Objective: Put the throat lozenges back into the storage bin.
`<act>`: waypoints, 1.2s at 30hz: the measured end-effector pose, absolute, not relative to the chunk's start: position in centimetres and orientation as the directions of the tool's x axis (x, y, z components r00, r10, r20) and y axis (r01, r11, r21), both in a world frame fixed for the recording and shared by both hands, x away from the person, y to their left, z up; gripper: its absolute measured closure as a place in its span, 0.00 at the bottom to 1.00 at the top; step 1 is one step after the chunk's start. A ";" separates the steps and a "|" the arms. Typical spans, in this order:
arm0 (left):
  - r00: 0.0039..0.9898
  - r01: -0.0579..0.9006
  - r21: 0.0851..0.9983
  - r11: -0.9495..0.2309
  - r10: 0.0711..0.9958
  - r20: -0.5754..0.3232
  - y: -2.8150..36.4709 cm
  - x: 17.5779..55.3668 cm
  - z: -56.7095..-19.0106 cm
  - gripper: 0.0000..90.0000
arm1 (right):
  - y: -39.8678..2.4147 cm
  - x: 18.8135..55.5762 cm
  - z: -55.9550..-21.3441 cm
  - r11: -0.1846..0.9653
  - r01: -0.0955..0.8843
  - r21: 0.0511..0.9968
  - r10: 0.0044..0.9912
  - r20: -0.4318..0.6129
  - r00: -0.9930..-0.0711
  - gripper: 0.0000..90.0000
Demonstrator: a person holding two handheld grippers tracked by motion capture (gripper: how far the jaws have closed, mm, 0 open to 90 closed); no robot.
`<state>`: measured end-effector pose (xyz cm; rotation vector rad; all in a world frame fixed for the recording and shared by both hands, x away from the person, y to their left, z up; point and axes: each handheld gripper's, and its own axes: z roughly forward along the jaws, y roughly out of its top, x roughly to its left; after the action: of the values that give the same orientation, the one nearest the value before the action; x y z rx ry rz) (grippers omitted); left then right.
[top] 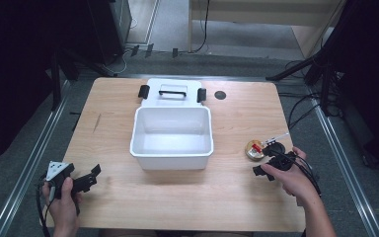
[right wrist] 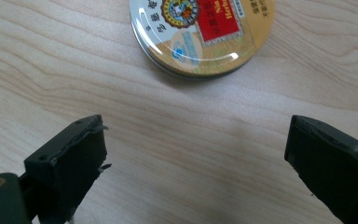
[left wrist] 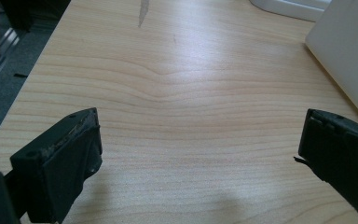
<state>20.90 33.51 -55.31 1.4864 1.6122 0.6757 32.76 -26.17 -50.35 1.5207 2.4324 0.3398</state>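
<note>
Round gold metal tin (right wrist: 205, 32) with a red label on its lid lies flat on the light wooden desk (top: 128, 192), near the right edge. It sits well to the right of the big white plastic box (top: 171, 158), which stands open in the middle of the desk. In the high view the tin (top: 254, 149) is just in front of the right tool (top: 267, 167), very close to it. A small white and black thing (top: 275, 140) lies right by the tin on its far side; it is too small to tell what it is.

In the right gripper view the two black jaws of the right tool (right wrist: 198, 154) stand wide apart. Bare wood shows between them. The tin lies a bit ahead of the jaw tips and does not touch them. The right tool holds nothing.

The person's right hand (top: 290, 180) holds that tool low over the desk.

The left tool (top: 91, 177) is near the left front corner of the desk, held by the person's left hand (top: 61, 200). In the left gripper view the left tool (left wrist: 198, 154) has its jaws spread wide too, with plain wood between them. A side of the white box (left wrist: 349, 56) shows at the right, apart from the jaws.

The white lid (top: 172, 91) with a black handle and black clips lies just behind the box.
</note>
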 end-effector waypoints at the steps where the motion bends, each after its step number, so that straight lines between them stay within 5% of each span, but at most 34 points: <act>1: 0.035 0.536 0.829 0.159 0.977 -0.210 33.5 20.9 -55.3 0.00 | -25.7 33.2 -50.3 0.428 0.849 0.311 0.902 -0.097 -0.420 0.06; 36: 0.037 0.537 0.827 0.164 0.975 -0.217 33.6 21.0 -55.3 0.00 | -22.4 40.0 -49.9 0.305 0.944 0.125 0.951 -0.087 -0.296 0.10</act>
<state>20.96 33.58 -55.34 1.4828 1.6125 0.6665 40.02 -22.43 -49.87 1.7701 2.4174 0.0739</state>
